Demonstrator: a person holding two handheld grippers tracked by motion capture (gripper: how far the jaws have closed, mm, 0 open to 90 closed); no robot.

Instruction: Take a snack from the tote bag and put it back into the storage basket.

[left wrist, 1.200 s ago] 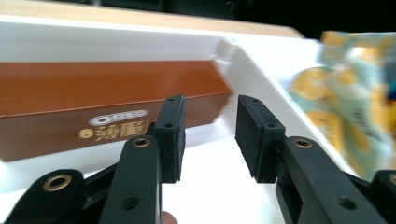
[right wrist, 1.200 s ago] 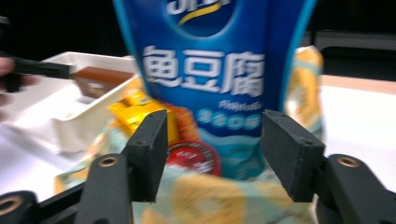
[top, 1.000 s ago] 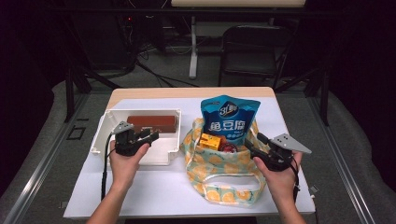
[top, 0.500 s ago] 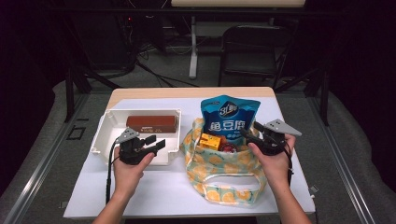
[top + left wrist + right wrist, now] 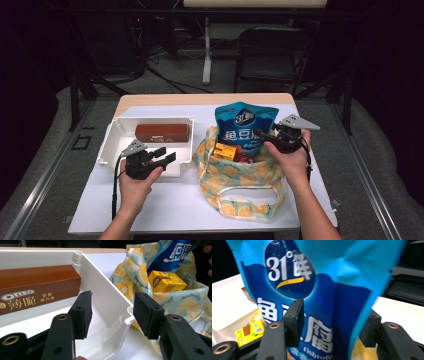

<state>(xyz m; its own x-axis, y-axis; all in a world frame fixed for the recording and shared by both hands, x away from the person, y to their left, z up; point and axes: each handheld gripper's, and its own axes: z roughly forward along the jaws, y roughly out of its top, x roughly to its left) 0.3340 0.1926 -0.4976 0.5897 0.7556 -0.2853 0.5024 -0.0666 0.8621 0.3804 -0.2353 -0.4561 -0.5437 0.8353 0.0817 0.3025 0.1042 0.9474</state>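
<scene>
Dark floor and a black chair (image 5: 272, 55) lie behind the white worktop (image 5: 165, 212) where you work. Your right gripper (image 5: 263, 136) has its jaws spread on both sides of the tall blue snack pouch with white letters (image 5: 245, 125); in the right gripper view the pouch (image 5: 317, 315) stands between the two pads, and I cannot tell if they touch it. The pouch stands upright in the cloth bag with orange fruit print (image 5: 240, 185), near the right edge of the worktop. A small yellow carton (image 5: 225, 150) lies in the bag just beside the pouch. Your left gripper (image 5: 162, 155) is spread wide over the near right corner of the white plastic tray (image 5: 112, 142), holding nothing. A long brown biscuit box (image 5: 162, 132) lies inside the tray, at its far side.
</scene>
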